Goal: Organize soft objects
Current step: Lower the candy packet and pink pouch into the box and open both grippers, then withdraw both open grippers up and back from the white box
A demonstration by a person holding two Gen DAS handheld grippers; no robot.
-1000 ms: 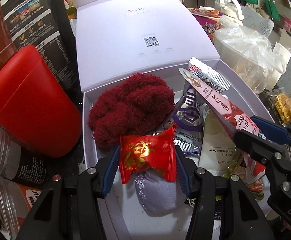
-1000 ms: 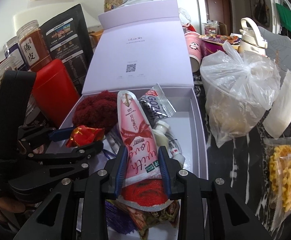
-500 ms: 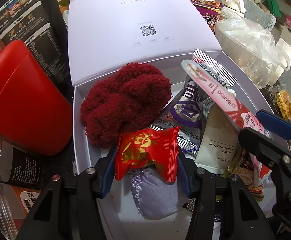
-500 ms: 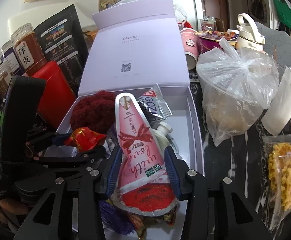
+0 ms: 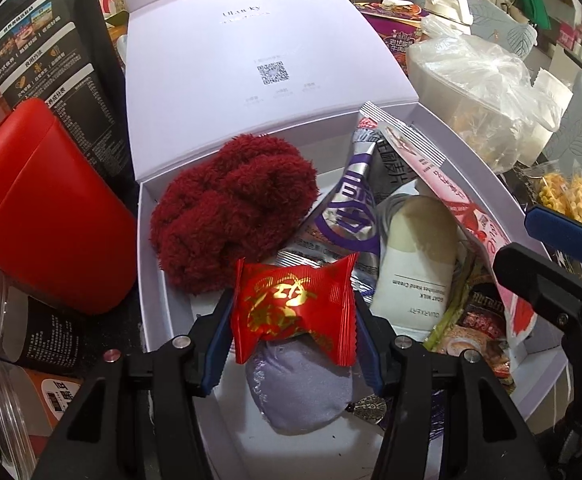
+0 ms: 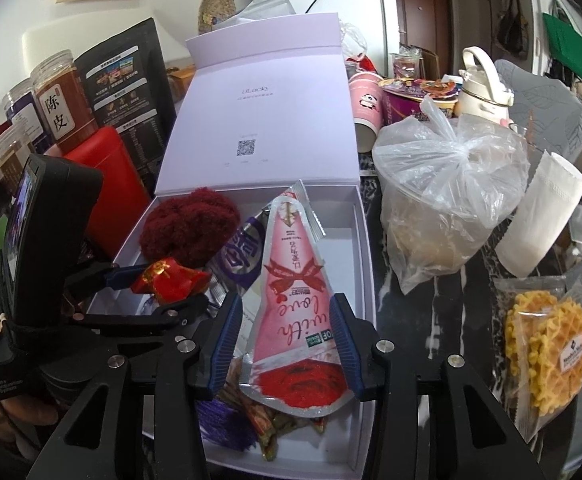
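Note:
An open white box [image 5: 143, 240] [image 6: 365, 240] holds a dark red fluffy cloth [image 5: 231, 208] [image 6: 189, 228], a lilac fabric sachet [image 5: 303, 392], a hand cream tube [image 5: 415, 264] and a purple-silver packet [image 5: 351, 216]. My left gripper [image 5: 294, 300] [image 6: 163, 288] is shut on a red and gold candy packet [image 5: 295, 320] [image 6: 167, 280] just above the sachet. My right gripper [image 6: 285, 308] [image 5: 519, 236] stands open over the box's near end. A pink triangular pouch [image 6: 291, 280] [image 5: 451, 192] lies loose between its pads, resting on the pile.
A red tin [image 5: 47, 208] and a black bag stand left of the box, with jars [image 6: 63, 108] behind them. To the right sit a tied plastic bag [image 6: 447, 192], a rolled tissue [image 6: 539, 220] and a waffle snack pack [image 6: 547, 344]. The raised lid stands at the back.
The right gripper's jaws have widened, and the pink pouch, squeezed narrow before, now lies flat between them. The left gripper keeps its grip on the candy packet.

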